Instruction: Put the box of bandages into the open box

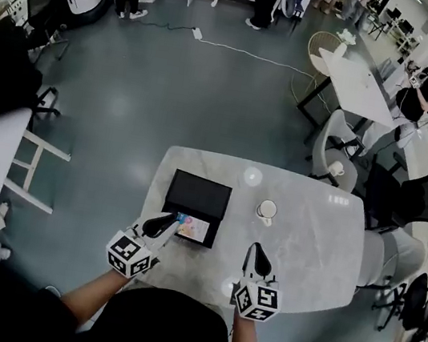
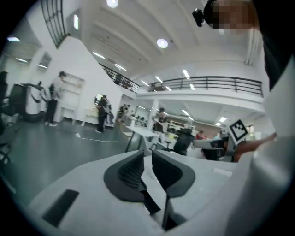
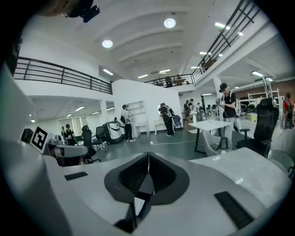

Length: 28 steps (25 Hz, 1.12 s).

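Marble-look table carries the black open box, lid raised; the colourful box of bandages lies flat in its lower tray, with a white cup standing apart to the right. Left gripper sits at the tray's left edge, its tips just beside the bandages, and its own view shows the jaws nearly closed, a narrow gap left and nothing between them. Right gripper rests nearer the person, well apart from the box, jaws pressed together and empty.
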Available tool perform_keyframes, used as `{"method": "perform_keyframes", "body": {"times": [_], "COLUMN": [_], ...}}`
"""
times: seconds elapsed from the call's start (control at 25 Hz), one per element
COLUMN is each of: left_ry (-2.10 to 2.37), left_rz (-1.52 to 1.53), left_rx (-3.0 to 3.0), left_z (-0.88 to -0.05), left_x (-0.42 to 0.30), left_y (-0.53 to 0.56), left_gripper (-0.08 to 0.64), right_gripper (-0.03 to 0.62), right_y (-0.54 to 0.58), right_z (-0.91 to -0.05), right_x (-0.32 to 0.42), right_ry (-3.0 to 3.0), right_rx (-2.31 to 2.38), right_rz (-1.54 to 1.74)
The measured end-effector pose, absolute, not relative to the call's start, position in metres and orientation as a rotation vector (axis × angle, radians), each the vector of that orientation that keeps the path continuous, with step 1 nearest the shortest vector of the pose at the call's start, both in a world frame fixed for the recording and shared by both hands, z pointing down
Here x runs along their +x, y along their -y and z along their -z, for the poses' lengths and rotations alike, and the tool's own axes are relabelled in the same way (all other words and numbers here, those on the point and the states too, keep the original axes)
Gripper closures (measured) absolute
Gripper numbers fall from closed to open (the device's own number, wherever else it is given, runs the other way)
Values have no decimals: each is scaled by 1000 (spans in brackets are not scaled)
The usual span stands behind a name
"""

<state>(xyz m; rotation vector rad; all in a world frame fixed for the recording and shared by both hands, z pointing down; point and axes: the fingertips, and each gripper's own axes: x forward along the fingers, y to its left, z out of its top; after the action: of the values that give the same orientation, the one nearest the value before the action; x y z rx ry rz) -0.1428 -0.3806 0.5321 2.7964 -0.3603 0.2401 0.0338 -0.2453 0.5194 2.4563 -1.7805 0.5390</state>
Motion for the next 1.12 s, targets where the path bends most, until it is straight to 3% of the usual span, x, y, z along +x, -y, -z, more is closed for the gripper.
{"method": "perform_keyframes", "body": {"times": [0.12, 1.12], "left_ry": [604, 745], "left_rz": [-137, -251], "left_rx": [2750, 2895], "left_z": [-501, -494], "left_x": [-171, -170], "left_y": [390, 381], "left_gripper": [535, 538], "right_gripper": [578, 580], "right_y": [254, 262], "right_z": [-495, -486], "right_x": [34, -3], "right_ry": [1812, 1901], "right_rx": [2419, 2332], "right_rz": [-464, -429]}}
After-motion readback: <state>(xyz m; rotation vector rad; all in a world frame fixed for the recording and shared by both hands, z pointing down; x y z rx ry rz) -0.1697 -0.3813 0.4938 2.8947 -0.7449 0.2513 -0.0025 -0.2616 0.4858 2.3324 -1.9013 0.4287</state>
